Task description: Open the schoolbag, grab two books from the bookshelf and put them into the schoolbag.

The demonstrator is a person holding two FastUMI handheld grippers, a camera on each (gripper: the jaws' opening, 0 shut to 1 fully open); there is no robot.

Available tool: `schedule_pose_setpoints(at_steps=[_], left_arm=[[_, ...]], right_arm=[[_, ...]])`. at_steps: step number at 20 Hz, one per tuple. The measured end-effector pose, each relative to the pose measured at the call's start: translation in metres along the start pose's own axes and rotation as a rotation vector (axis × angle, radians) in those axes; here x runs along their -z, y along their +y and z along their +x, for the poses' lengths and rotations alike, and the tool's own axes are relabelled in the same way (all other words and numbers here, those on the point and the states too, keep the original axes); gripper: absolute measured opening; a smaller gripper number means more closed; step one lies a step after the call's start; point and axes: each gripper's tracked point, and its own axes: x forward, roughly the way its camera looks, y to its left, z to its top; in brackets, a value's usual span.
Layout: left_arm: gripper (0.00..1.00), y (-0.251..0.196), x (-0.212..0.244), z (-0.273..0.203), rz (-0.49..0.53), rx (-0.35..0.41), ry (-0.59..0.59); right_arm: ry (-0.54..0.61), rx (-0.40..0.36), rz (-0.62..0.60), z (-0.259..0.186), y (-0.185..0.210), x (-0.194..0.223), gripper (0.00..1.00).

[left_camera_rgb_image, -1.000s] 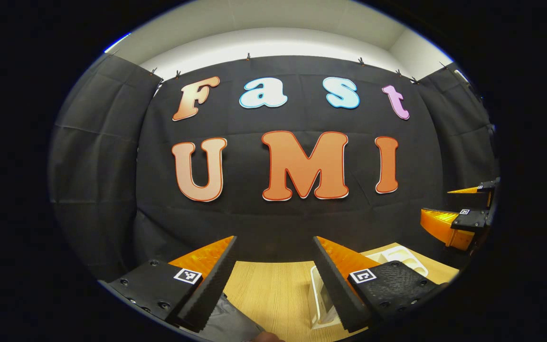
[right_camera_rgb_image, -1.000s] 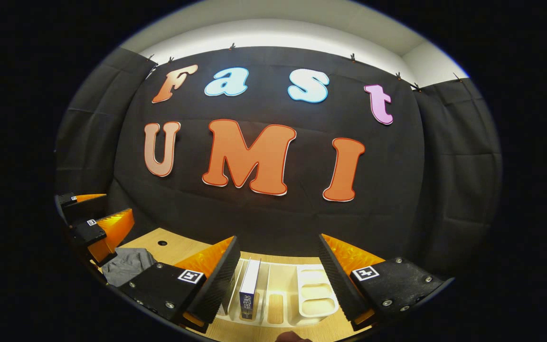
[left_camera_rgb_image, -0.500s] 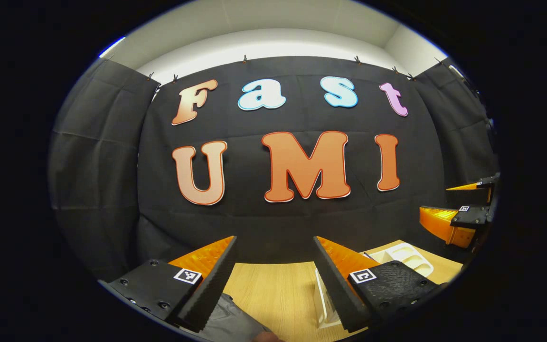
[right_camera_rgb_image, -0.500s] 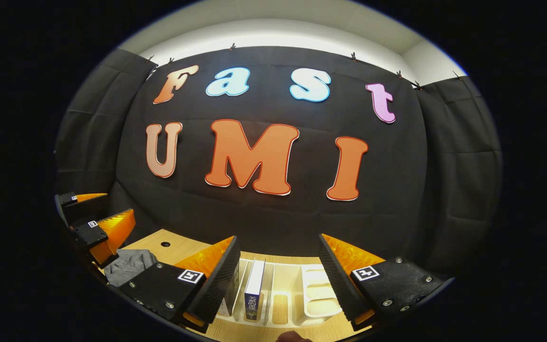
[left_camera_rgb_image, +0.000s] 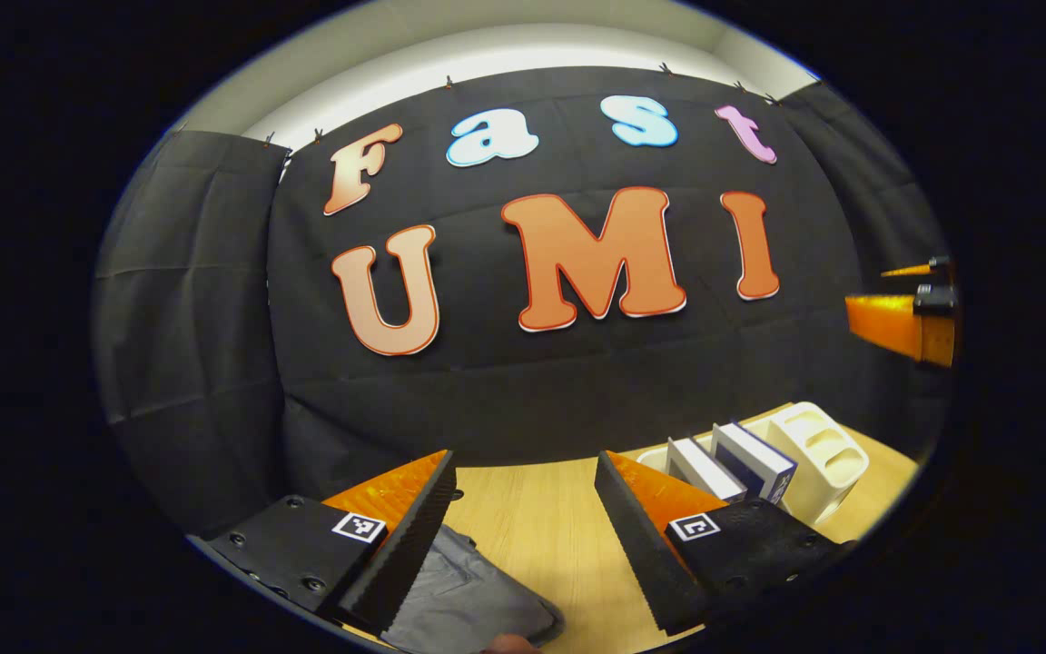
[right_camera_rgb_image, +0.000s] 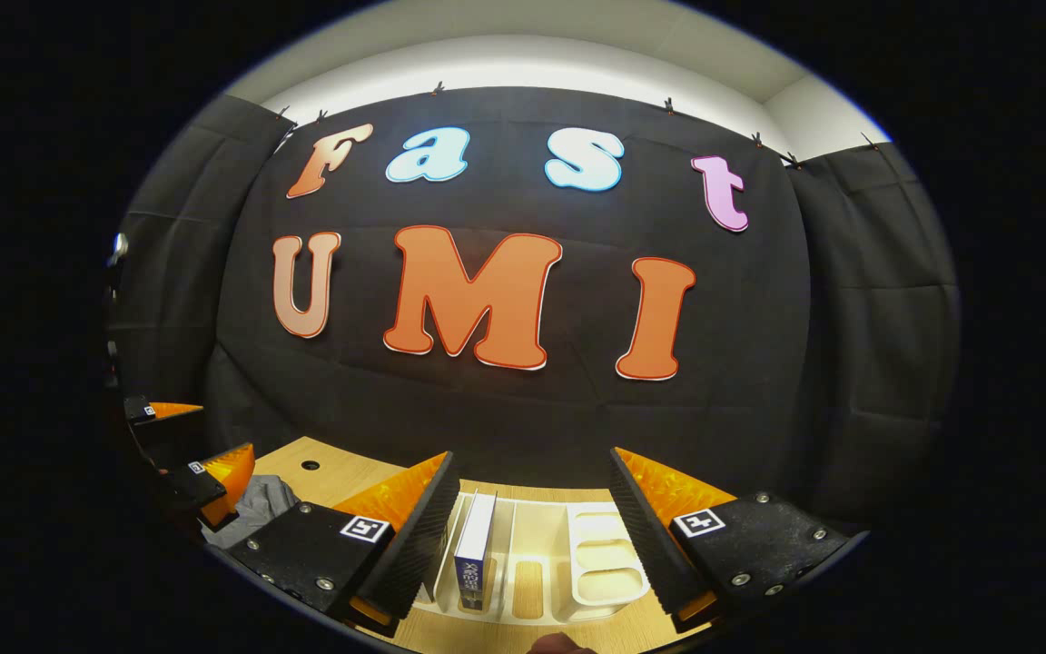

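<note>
Nothing of the task looks done yet, as far as these two views go. The left tool [left_camera_rgb_image: 523, 536] hangs above the bench [left_camera_rgb_image: 532, 509] with its fingers spread wide and nothing between them. Just below and in front of its left finger lies the schoolbag [left_camera_rgb_image: 468, 599], a dark grey fabric thing resting flat on the wood. I can't make out a zipper or an opening on the part that shows, so whether it is open I cannot tell; it looks flat and closed-up to me.

The right tool [right_camera_rgb_image: 532, 536] is likewise spread open and empty, held over the near edge of the bench. Straight ahead of it, between its two fingers, stands the white bookshelf [right_camera_rgb_image: 605, 572]. One book [right_camera_rgb_image: 475, 549] stands upright in a slot just beside the tool's left finger, and the slots nearer the right finger look bare. In the left gripper view the same bookshelf [left_camera_rgb_image: 818, 459] sits ahead and off to the right of that tool, and there two books [left_camera_rgb_image: 732, 463] stand side by side in it, touching or nearly so.

So both books are in the rack and neither tool has a grip on anything. Left to do, by my reckoning: get the schoolbag open, most likely with the left tool since it is nearest, then lift each book out and carry it across into the bag
</note>
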Motion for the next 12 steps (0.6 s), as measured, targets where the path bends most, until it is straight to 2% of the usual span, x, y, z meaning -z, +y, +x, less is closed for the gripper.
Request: schedule_pose_setpoints(at_steps=[7, 12], left_arm=[[0.97, -0.004, 0.086, -0.009, 0.263, -0.050, 0.150], [0.96, -0.005, 0.164, -0.016, 0.366, -0.067, 0.307]], right_arm=[[0.029, 0.004, -0.007, 0.010, -0.020, 0.014, 0.98], [0.065, -0.032, 0.005, 0.018, -0.022, 0.029, 0.98]])
